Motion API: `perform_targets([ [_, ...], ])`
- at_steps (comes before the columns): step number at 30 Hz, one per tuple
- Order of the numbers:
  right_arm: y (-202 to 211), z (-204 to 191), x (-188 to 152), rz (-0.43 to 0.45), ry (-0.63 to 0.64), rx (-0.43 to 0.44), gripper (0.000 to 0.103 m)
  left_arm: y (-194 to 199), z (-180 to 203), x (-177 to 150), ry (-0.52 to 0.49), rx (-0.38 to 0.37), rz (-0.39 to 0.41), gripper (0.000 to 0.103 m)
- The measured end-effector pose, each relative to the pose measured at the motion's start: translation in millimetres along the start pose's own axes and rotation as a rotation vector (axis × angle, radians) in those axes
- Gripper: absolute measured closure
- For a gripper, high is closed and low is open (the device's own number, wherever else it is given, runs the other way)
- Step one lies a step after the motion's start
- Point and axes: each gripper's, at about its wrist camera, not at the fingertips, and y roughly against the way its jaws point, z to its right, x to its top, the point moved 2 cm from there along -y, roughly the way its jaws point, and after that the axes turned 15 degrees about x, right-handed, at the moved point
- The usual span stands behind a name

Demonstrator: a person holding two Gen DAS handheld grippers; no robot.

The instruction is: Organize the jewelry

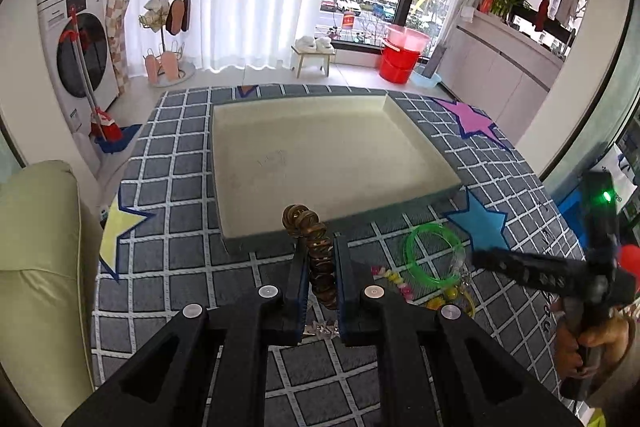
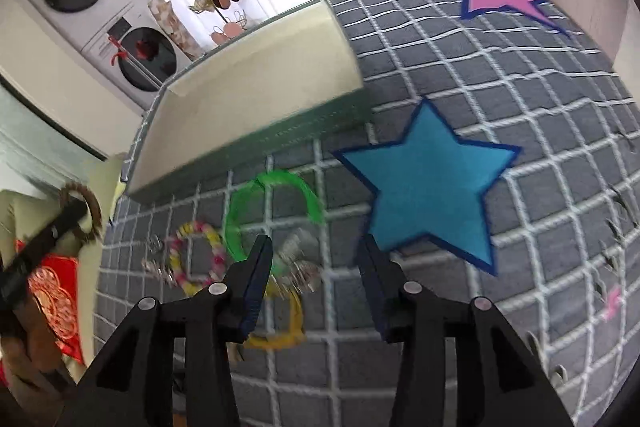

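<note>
- The left tool (image 1: 320,267) is clamped on a brown beaded bracelet (image 1: 310,239), lifted above the grid-patterned cloth (image 1: 180,267) that covers the bench, just in front of the near wall of the cream tray (image 1: 224,187).
- The right tool (image 2: 316,267) stands apart with nothing between its pads. It hangs over the other jewelry: the green bangle (image 2: 240,219) at its 11 o'clock, the yellow ring (image 2: 288,327) under its left finger.
- Step in hand, as I judge: carrying the brown bracelet into the tray. The next move calls for going forward, toward 12 o'clock, over the wall, then letting go.
- The bracelet is squeezed flat; its long axis runs from 6 to 12 o'clock, and its free end points to 11 o'clock.
</note>
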Motion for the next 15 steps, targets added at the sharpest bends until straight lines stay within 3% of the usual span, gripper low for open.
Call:
perform_targets([
  [4, -30.6, -11.1, 11.4, -0.046, 0.048, -0.071, 0.058, -4.4, 3.2, -1.1, -0.002, -0.004, -0.008, 0.077],
  [6, -37.4, -19.1, 12.0, -0.069, 0.099, -0.14, 0.091, -6.4, 4.6, -0.8, -0.009, -0.006, -0.01, 0.077],
  [11, -24.0, -30.7, 14.7, -0.041, 0.137, -0.148, 0.092, -9.0, 2.1, 5.3, -0.016, -0.015, -0.013, 0.077],
  [15, -3.1, -46.2, 36.7, 0.007, 0.163, -0.114, 0.092, -10.3, -0.7, 21.6, -0.024, -0.009, 0.002, 0.077],
])
